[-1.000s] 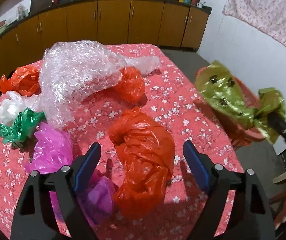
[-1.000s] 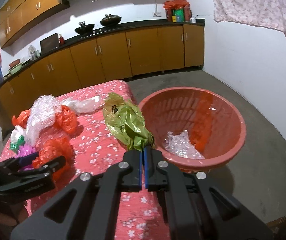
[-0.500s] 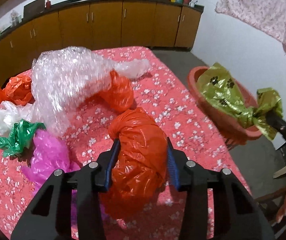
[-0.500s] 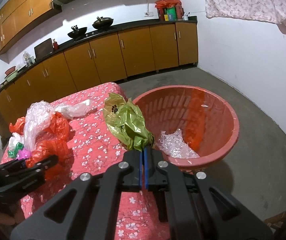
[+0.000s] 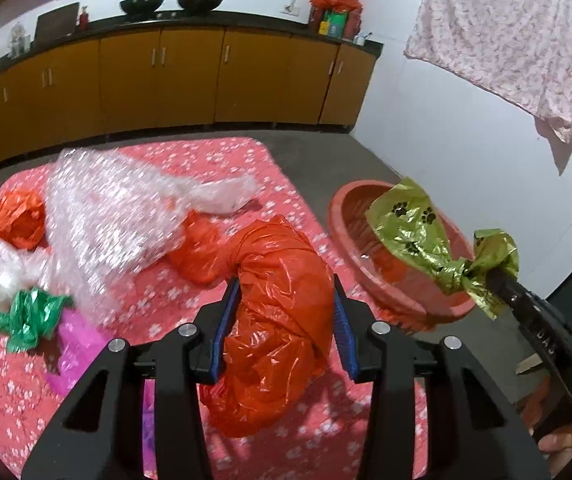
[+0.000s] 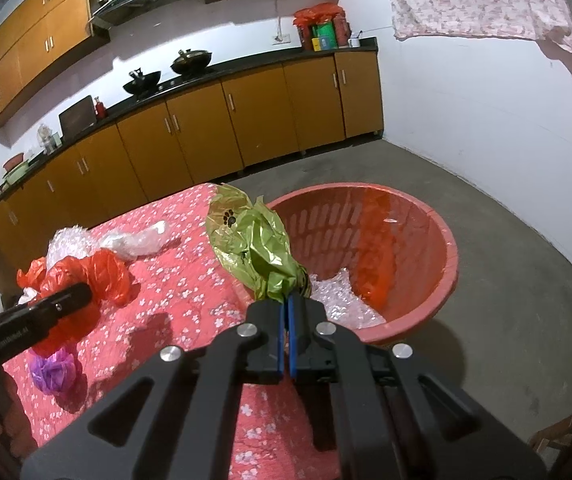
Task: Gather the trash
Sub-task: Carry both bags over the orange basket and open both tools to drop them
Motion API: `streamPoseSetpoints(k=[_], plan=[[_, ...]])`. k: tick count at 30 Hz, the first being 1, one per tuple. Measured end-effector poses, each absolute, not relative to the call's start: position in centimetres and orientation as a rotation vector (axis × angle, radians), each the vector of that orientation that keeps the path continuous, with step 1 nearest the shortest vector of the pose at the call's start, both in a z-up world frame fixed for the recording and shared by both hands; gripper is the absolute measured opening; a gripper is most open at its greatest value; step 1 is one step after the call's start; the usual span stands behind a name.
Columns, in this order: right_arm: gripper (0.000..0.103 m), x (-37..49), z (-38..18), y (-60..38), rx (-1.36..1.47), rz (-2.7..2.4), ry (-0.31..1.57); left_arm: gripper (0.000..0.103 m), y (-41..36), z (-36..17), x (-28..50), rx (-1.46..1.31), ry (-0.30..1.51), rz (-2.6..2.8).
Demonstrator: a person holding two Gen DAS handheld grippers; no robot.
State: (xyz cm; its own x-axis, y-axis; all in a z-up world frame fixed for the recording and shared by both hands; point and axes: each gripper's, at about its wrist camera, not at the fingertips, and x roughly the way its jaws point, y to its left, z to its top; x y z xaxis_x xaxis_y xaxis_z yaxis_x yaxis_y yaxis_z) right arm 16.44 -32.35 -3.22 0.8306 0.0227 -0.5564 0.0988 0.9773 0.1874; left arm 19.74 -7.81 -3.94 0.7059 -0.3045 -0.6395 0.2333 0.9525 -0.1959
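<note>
My left gripper [image 5: 284,304] is shut on a crumpled orange plastic bag [image 5: 282,320], which hangs lifted above the red flowered table [image 5: 174,312]. Its blue pads squeeze the bag from both sides. My right gripper [image 6: 286,312] is shut on a green-gold foil wrapper with paw prints [image 6: 254,248], held at the near rim of the red plastic basket [image 6: 438,256]. In the left wrist view the same wrapper [image 5: 418,232] hangs over the basket [image 5: 350,248]. Clear bubble wrap [image 6: 342,300] lies in the basket's bottom.
On the table lie a large bubble wrap sheet [image 5: 110,216], another orange bag [image 5: 14,220], a white bag [image 5: 6,276], a green bag [image 5: 30,316] and a pink bag [image 5: 74,344]. Kitchen cabinets [image 5: 190,76] run along the back. The basket stands on the grey floor [image 6: 526,300].
My left gripper closed on the orange bag and lifted it off the table. My right gripper carried the green-gold wrapper toward the basket.
</note>
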Motion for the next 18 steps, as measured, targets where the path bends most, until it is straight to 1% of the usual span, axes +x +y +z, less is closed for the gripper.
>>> streamPoseSetpoints(k=[10,18], plan=[[0.003,16.8,-2.8,-35.4,0.255,-0.125,0.546,0.043,-12.7,-2.4,22.2,-0.049,0.687,-0.419],[0.003,17.6,-3.0,-37.9,0.278,-0.185,0.514,0.043,-17.0,-2.7,24.4,-0.010,0.691,-0.504]])
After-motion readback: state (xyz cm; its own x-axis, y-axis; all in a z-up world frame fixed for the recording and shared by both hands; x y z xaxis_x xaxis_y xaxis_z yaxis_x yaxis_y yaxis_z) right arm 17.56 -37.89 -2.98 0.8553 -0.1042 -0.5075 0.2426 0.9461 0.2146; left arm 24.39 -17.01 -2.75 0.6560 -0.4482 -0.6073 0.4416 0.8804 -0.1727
